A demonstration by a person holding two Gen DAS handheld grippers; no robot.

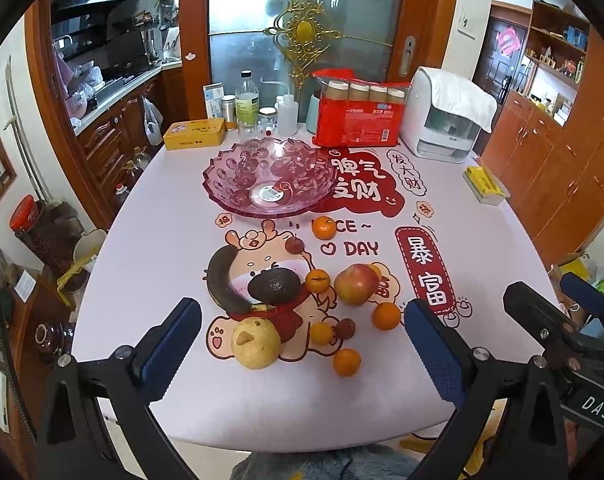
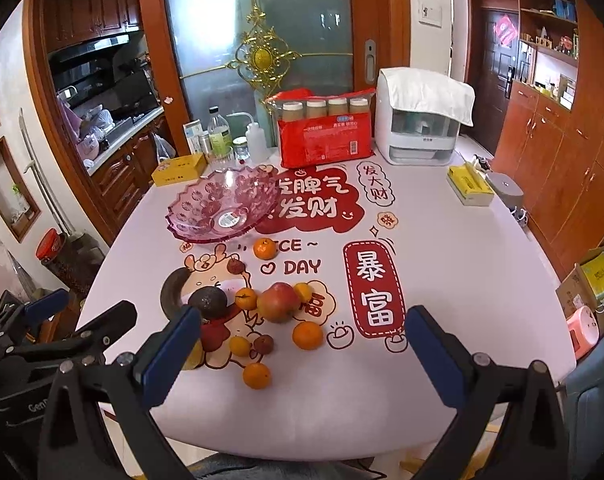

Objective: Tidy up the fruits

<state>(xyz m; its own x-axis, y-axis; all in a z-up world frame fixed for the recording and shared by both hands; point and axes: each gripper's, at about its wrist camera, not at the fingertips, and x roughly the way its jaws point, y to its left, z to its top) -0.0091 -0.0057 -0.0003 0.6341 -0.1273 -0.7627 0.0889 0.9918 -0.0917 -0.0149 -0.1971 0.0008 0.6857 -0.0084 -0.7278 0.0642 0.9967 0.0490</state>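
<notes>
An empty pink glass bowl [image 1: 262, 168] [image 2: 218, 204] stands at the table's far middle. In front of it lie loose fruits: a dark banana [image 1: 220, 280], an avocado [image 1: 274, 286] [image 2: 208, 302], a yellow pear [image 1: 256, 342], a red apple [image 1: 356, 284] [image 2: 278, 302] and several small oranges [image 1: 324, 227] [image 2: 308, 335]. My left gripper [image 1: 302, 336] hovers open above the near table edge, with the pear between its fingers' line of sight. My right gripper [image 2: 302, 344] is open too, to the right of the left one, holding nothing.
Along the far edge stand a yellow tin [image 1: 194, 133], bottles and jars [image 1: 247, 100], a red pack of cups [image 1: 358, 114] and a white appliance [image 1: 442, 120]. A yellow box [image 1: 484, 185] lies at the right edge. Wooden cabinets [image 2: 562, 152] flank the right side.
</notes>
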